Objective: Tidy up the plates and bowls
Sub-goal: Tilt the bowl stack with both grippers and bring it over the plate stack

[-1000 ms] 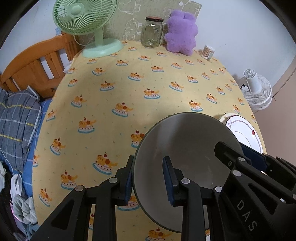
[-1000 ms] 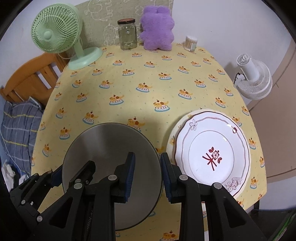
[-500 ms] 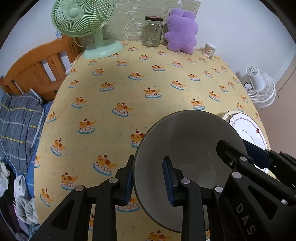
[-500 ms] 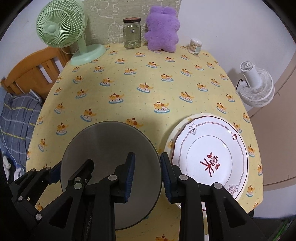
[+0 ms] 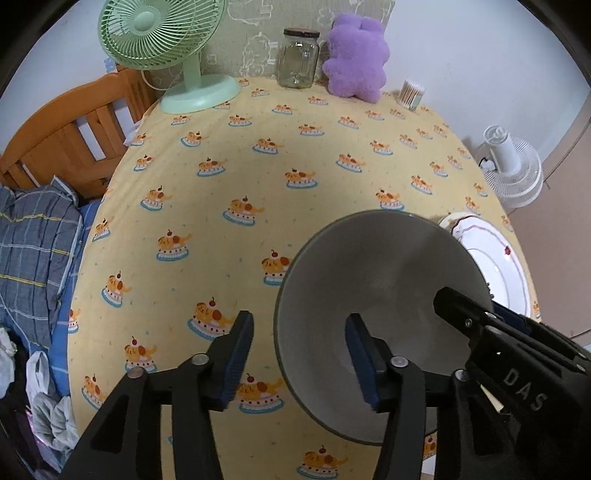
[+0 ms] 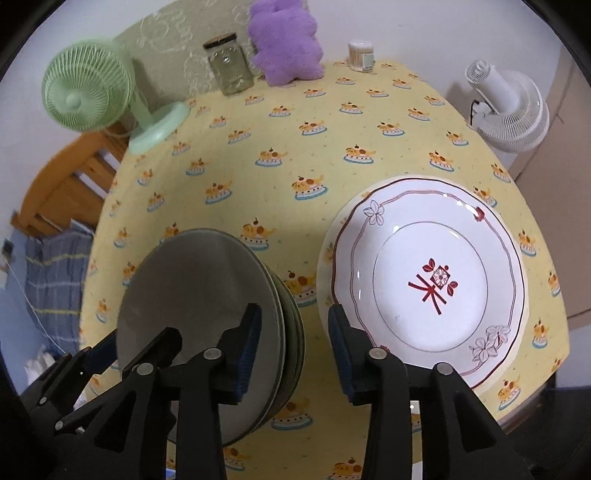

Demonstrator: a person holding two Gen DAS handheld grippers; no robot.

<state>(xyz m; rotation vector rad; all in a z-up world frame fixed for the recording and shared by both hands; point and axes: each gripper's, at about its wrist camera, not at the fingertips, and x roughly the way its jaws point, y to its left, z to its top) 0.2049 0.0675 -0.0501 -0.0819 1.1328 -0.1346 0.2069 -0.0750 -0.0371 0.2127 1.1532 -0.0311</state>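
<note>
A grey bowl (image 5: 388,280) (image 6: 199,288) sits on the yellow tablecloth (image 5: 258,166), nested on top of other bowls whose rims show at its right side. My left gripper (image 5: 299,354) straddles the bowl's left rim. Its jaws are opening, and neither pad presses the rim. My right gripper (image 6: 295,343) straddles the right rim, its jaws opening too, with both pads off the bowl. A white plate with a red pattern (image 6: 424,280) (image 5: 495,266) lies on a cream plate just right of the bowls.
Along the table's far edge stand a green fan (image 5: 162,33), a glass jar (image 5: 297,59), a purple plush toy (image 5: 356,55) and a small cotton-swab tub (image 5: 412,94). A wooden frame (image 5: 55,140) with plaid bedding is at left. A white floor fan (image 5: 513,166) is at right.
Both grippers were shut on the grey bowl's rim; both have now parted their jaws and let go. The right wrist view has rolled, and the stacked rims under the bowl now show.
</note>
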